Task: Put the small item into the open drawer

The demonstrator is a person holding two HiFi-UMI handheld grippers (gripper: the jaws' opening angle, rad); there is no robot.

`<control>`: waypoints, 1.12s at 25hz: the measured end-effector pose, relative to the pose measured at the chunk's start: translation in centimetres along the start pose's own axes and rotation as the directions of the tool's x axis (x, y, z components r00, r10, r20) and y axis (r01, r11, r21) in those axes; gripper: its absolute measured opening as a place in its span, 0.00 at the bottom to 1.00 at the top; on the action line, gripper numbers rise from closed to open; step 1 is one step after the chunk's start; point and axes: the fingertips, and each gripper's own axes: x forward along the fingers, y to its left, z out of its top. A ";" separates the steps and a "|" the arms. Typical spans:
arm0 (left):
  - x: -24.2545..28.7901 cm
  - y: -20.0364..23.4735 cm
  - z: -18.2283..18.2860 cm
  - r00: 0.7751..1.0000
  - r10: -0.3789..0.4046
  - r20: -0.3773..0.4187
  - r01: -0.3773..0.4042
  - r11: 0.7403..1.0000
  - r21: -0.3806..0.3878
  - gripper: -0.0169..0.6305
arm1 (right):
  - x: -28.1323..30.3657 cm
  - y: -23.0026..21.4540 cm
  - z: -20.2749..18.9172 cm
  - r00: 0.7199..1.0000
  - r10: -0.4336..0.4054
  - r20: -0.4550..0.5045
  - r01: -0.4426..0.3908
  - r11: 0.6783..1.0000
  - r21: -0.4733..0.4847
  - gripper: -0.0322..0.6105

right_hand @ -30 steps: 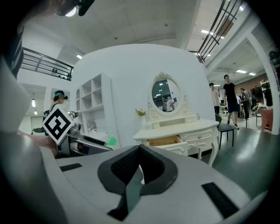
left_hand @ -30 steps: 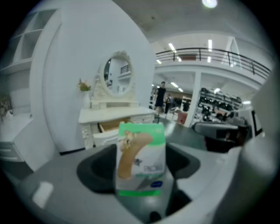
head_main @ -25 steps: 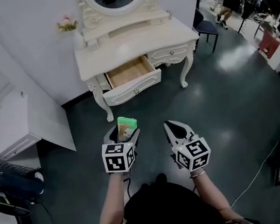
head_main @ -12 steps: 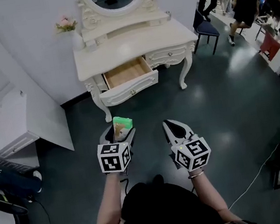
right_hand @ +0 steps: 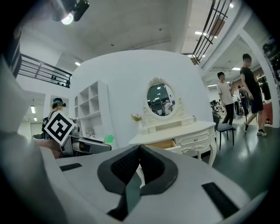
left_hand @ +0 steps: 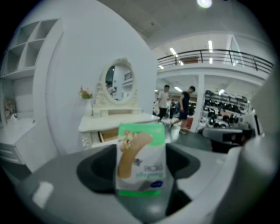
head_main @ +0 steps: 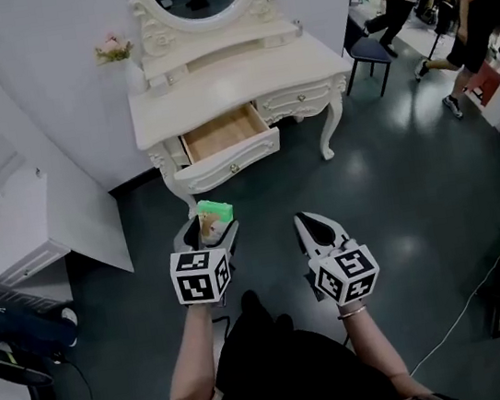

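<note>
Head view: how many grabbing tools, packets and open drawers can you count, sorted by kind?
Grey two-jaw grippers: 2, left gripper and right gripper
Green-and-white packet: 1
Open cream wooden drawer: 1
Total: 4

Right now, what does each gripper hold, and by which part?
The left gripper clamps the green-and-white packet by its lower part; the right gripper is shut, empty.

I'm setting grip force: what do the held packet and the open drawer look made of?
The packet looks like thin plastic film: flat, slightly glossy, with green-and-white print. The drawer seems to be bare pale wood inside, matte tan; its front looks painted cream with a slight sheen.
</note>
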 end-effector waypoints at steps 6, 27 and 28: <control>2.8 0.8 0.7 1.000 -0.016 -0.013 0.016 1.000 0.003 0.56 | 2.0 -1.6 -0.2 1.000 -0.016 -0.012 0.016 1.000 0.020 0.06; 19.7 10.0 9.3 0.994 -0.102 -0.035 0.104 0.993 0.051 0.56 | 19.8 -9.6 4.9 0.996 -0.092 -0.016 0.093 0.995 0.029 0.06; 20.4 10.5 9.6 0.993 -0.107 -0.038 0.109 0.992 0.057 0.56 | 20.6 -9.8 5.0 0.995 -0.097 -0.020 0.097 0.995 0.029 0.06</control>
